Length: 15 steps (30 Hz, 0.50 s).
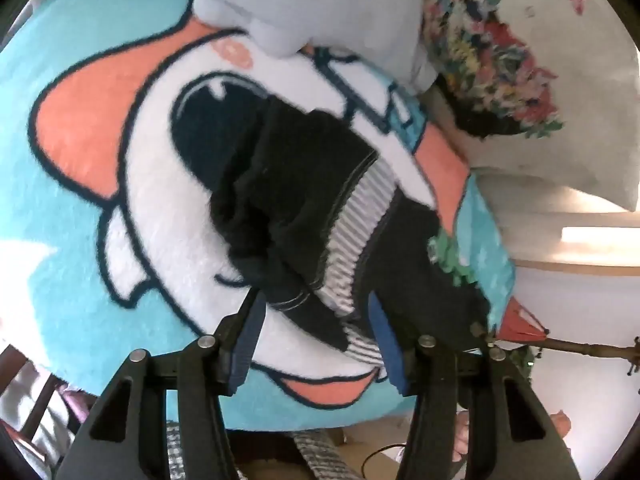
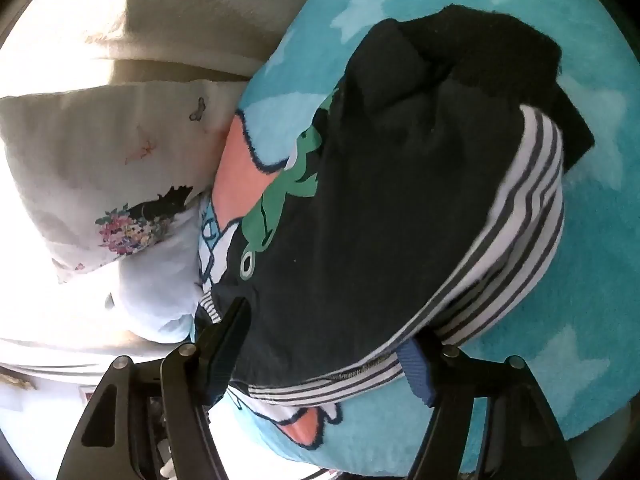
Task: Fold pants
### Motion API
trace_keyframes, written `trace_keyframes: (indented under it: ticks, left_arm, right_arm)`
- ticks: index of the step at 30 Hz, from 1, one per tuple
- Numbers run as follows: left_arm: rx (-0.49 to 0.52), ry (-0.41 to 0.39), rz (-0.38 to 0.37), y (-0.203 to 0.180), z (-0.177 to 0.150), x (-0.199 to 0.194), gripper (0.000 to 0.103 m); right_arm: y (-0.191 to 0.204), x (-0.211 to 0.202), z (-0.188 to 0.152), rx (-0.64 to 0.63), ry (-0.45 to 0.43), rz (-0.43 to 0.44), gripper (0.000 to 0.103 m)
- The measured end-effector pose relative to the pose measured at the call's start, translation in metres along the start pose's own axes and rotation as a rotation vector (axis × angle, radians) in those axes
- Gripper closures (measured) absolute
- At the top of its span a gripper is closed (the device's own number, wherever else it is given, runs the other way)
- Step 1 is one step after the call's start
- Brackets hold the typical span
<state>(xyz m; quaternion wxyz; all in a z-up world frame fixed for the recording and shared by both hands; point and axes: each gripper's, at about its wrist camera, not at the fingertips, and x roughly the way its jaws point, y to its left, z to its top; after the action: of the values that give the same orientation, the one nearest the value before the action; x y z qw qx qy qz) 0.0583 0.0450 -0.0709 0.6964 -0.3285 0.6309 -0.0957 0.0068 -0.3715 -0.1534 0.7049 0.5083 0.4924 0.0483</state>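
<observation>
Clearly soft, light and floppy, the small dark cotton pants with striped waistband (image 2: 400, 208) lie bunched on the turquoise plush blanket (image 2: 592, 240); left gripper (image 1: 316, 312) and right gripper (image 2: 332, 332) straddle the waistband unclenched, the firmest hold.

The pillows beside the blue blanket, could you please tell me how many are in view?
2. A white pillow with a floral print lies by the blanket's edge, and a plain pale blue pillow rests partly on the blanket next to it. Others may be hidden out of frame.

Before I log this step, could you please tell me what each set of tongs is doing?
Left tongs: open around the small black striped-cuff pants.
Right tongs: open, straddling the pants.
</observation>
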Motion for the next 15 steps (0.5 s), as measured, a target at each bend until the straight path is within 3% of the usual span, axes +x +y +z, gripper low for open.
trace_keyframes:
  ticks: [4,9,11,12,13,15]
  left_arm:
    - [-0.01,0.045,-0.043,-0.009,0.005,0.019,0.051]
    - [-0.032,0.064,-0.022,-0.01,0.015,0.045,0.053]
    - [-0.033,0.057,-0.03,-0.009,0.017,0.048,0.077]
    - [-0.031,0.049,-0.039,-0.009,0.018,0.047,0.086]
    - [-0.029,0.046,-0.042,-0.009,0.019,0.046,0.095]
    - [-0.037,0.041,-0.045,-0.009,0.018,0.04,0.095]
  right_arm:
    - [-0.001,-0.001,0.004,0.001,0.002,0.001,0.028]
    - [0.007,0.0,0.005,-0.018,0.009,-0.023,0.028]
    - [0.01,0.003,0.006,-0.027,0.006,-0.04,0.031]
    - [0.011,0.006,0.007,-0.035,0.002,-0.05,0.043]
    - [0.01,0.006,0.008,-0.054,0.003,-0.067,0.068]
    - [0.012,0.007,0.009,-0.096,0.01,-0.112,0.097]
